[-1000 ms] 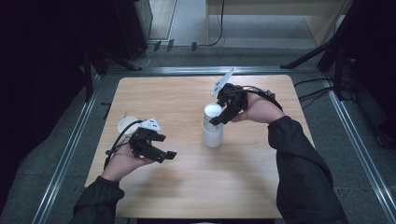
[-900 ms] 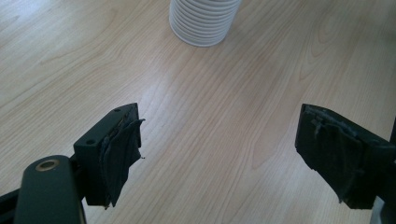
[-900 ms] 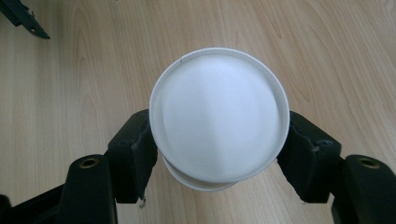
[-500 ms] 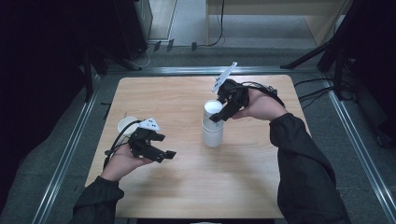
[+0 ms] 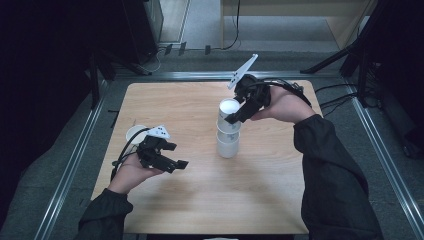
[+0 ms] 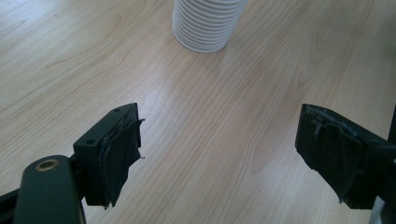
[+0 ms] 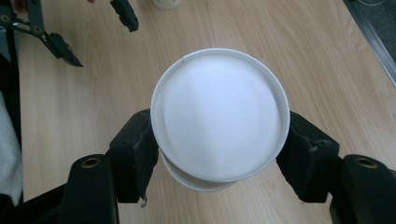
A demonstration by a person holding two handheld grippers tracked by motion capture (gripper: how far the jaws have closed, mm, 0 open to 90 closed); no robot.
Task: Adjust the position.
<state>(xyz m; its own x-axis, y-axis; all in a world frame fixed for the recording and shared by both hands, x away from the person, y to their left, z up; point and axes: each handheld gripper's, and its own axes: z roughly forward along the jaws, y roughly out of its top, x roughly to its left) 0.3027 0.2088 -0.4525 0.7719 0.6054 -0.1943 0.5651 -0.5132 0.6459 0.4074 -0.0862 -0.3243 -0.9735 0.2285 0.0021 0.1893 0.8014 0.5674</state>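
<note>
Step in hand: separating top cup [image 5: 229, 111] from nested stack of white ribbed cups [image 5: 228, 142] mid-surface [image 5: 200, 200]. Right tool [image 5: 235, 118] clamped on top cup's sides just under rim, jaws just closing, cup partly raised out of stack. Left tool [image 5: 172, 162] idle near left edge, jaws wide, nothing between. Single cup [image 5: 134, 133] behind it. Next, probably: straight vertical pull; stack unsecured, could tip.

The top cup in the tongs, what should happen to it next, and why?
Probably lift the top cup a bit higher. The right tongs squeeze its sides, but it seems to sit partly inside the cup stack on the table. The left tongs are open with nothing between them.
</note>
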